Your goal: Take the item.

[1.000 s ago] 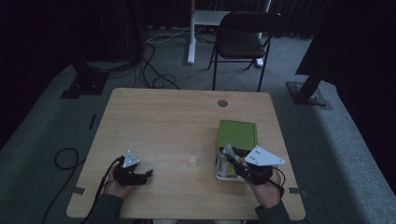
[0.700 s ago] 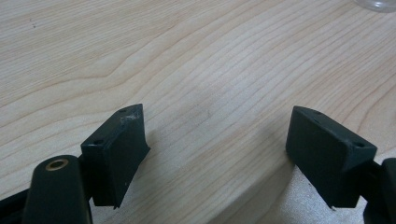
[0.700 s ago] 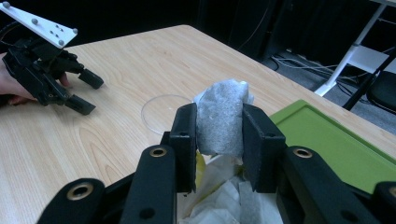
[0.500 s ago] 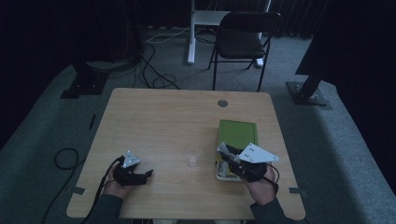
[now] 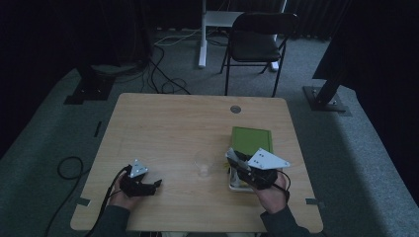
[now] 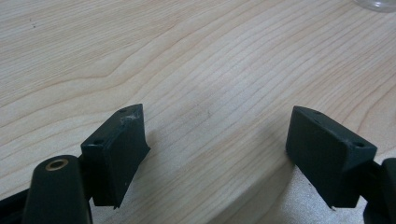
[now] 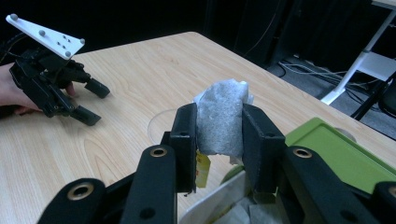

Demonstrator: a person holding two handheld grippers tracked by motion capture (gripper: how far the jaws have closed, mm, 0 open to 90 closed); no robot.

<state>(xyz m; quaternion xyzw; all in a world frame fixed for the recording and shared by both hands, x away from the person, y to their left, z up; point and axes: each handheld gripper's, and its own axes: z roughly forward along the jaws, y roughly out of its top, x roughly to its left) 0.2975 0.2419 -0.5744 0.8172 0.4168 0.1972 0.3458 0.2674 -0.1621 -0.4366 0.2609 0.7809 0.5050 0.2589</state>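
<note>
A grey-white tea bag [image 7: 221, 119] is sitting pinched between the two black jaws of the right gripper [image 7: 218, 123], which are pressing flat against its sides and holding it up in the air above the near end of a white box [image 5: 236, 183]; a small yellow tag [image 7: 202, 170] is hanging just under the left jaw. More paper packets are lying inside that box at the bottom of the right gripper view, though they are too cropped to count. In the high view the box is resting near the table's right front edge, with its green lid [image 5: 252, 140] lying open and flat behind it, on the far side. Just to the left of the box a clear glass cup [image 5: 203, 165] is standing upright on the wooden table [image 5: 173, 123], close to the raised tea bag but apart from it. Well apart, at the table's left front, the left gripper [image 5: 157, 184] is resting low over the bare wood in the person's hand, its jaws standing wide apart with nothing between them. A black folding chair [image 5: 259, 42] is standing beyond the table's far edge.
</note>
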